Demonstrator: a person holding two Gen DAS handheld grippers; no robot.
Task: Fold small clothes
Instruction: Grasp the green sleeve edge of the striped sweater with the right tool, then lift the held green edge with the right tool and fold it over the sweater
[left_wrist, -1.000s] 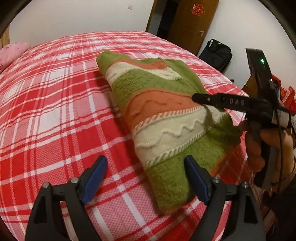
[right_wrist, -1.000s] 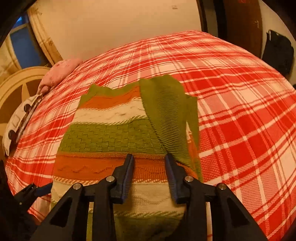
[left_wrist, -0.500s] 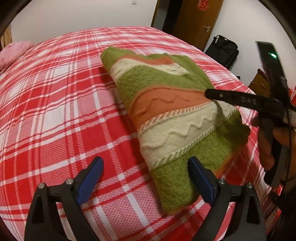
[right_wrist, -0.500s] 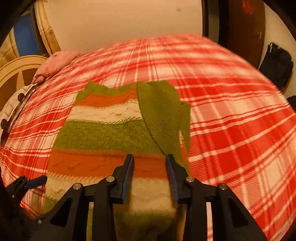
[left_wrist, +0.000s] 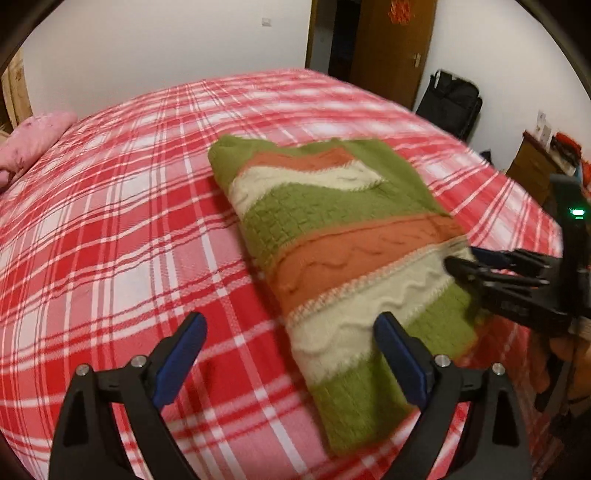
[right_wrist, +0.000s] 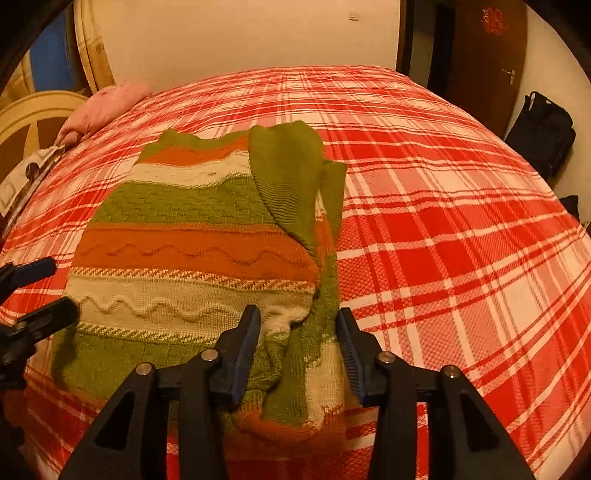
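Sweater (left_wrist: 343, 266) lies folded on bed (left_wrist: 110, 240). Left gripper (left_wrist: 290, 332): jaws wide apart, sweater's near edge ahead. Right gripper (right_wrist: 299, 332): jaws apart, straddling bunched sleeve (right_wrist: 291, 365).

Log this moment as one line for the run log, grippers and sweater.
left gripper: open, beside sweater | right gripper: open over sweater's near edge | sweater: partly folded on plaid bed

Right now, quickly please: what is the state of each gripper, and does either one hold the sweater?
Left gripper: open, holding nothing, beside the striped knit sweater.
Right gripper: open, fingers either side of a bunched sweater edge, not clamped.
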